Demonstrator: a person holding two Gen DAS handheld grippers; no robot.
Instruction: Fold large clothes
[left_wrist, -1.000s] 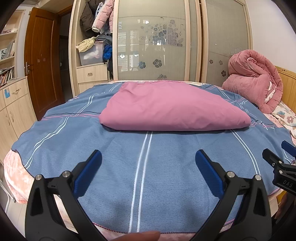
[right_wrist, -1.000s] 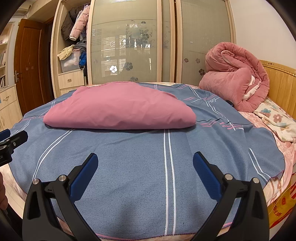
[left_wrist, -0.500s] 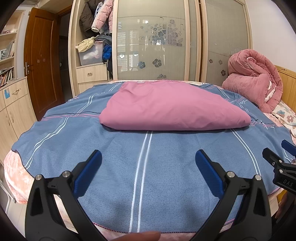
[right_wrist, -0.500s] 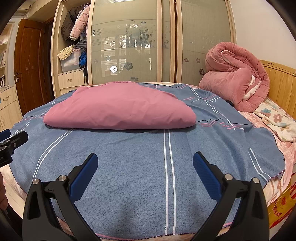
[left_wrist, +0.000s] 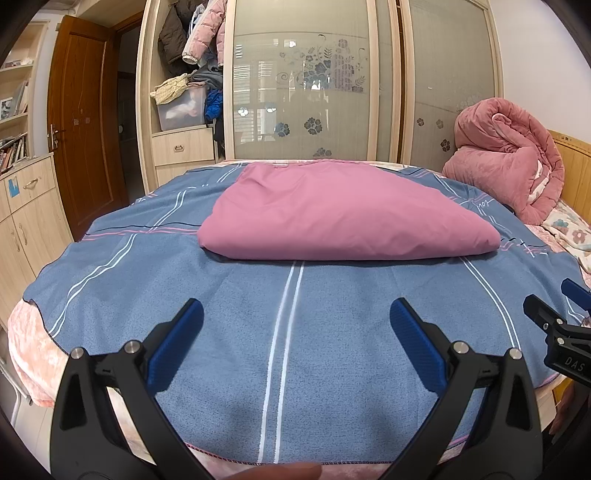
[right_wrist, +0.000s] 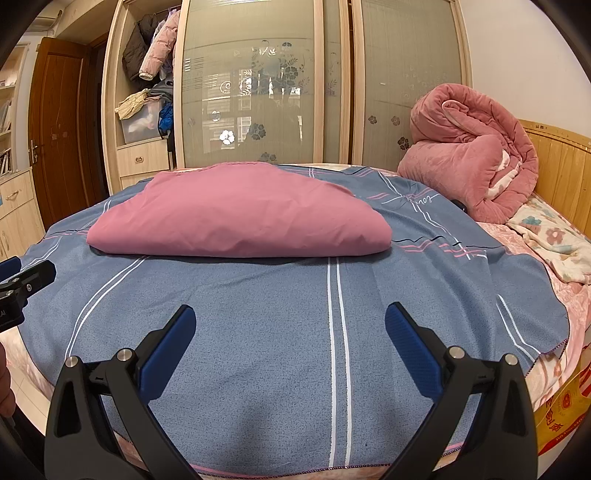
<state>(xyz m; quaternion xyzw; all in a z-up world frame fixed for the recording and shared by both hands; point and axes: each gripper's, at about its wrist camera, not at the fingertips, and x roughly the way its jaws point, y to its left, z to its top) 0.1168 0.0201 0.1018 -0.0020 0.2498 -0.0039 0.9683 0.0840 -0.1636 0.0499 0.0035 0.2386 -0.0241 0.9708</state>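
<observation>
Both grippers spread wide, nothing gripped: left gripper (left_wrist: 295, 317) and right gripper (right_wrist: 290, 323) hover over the near edge of the blue sheet (left_wrist: 332, 332). One pink garment (left_wrist: 343, 214), already in a flat folded stack, lies mid-bed on the sheet, well apart from both sets of fingers.

Left view only: bookshelf (left_wrist: 13, 125) at far left, fingertip (left_wrist: 280, 472) at bottom edge, right gripper's tip at the right edge with "DAS" readable on it. Right view only: yellow box (right_wrist: 565, 417) with red print beside the bed, too skewed to read, headboard (right_wrist: 557, 173) in fuller view, left gripper's tip at the left edge, partial letters there unreadable.

Both views: one rolled pink quilt (right_wrist: 476, 162) by the headboard, one wardrobe (left_wrist: 310, 85) with two frosted flower-pattern doors, one brown door (left_wrist: 81, 122), one floral blanket (right_wrist: 554, 243).
</observation>
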